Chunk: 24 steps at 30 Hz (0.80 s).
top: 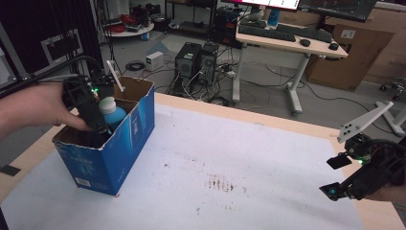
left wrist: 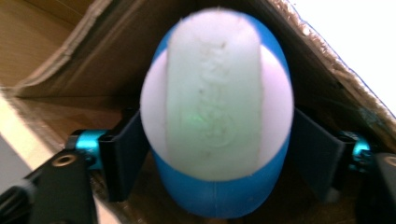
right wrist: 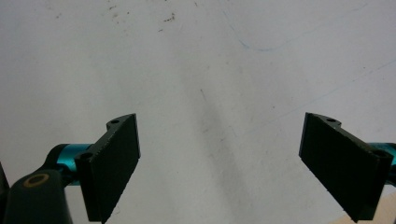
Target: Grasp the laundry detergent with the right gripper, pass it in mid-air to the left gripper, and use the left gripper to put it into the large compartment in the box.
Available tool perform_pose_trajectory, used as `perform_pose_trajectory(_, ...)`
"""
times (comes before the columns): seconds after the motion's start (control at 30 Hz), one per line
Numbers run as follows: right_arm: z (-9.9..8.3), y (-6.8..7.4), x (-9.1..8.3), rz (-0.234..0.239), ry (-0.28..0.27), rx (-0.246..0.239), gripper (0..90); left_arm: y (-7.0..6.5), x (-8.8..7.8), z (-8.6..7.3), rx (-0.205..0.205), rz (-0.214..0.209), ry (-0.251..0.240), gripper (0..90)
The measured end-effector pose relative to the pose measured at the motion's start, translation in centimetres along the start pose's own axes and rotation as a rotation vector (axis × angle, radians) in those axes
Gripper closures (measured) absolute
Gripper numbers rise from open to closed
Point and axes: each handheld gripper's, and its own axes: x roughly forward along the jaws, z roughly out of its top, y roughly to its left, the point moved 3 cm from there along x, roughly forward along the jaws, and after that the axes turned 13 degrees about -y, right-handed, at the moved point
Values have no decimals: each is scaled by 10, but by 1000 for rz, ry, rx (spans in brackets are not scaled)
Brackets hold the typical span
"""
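Since the counter (top: 249,158) is bare apart from the open blue box (top: 119,143) at its left, what matters is inside that box: a blue bottle (top: 113,113) with a white cap stands upright there, its long axis vertical, cap toward the left tongs' camera. The left tongs (top: 98,120) reach down into the box and pinch the bottle from both sides. The right tongs (top: 337,175) hover spread and empty over the near right of the counter, well apart from the box.
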Motion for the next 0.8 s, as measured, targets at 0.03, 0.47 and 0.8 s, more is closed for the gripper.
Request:
perform_pose_trajectory(0.03, 0, 0, 0, -2, 2, -1, 118, 0, -2, 1, 4, 0, -3, 239)
perform_pose_trajectory(0.47, -1, 3, -6, -16, -32, 11, 118, -6, -41, 25, 64, 33, -84, 239)
perform_pose_trajectory(0.8, 3, 13, -11, -34, -120, 55, 117, -62, -37, 85, 243, -94, -241, 239)
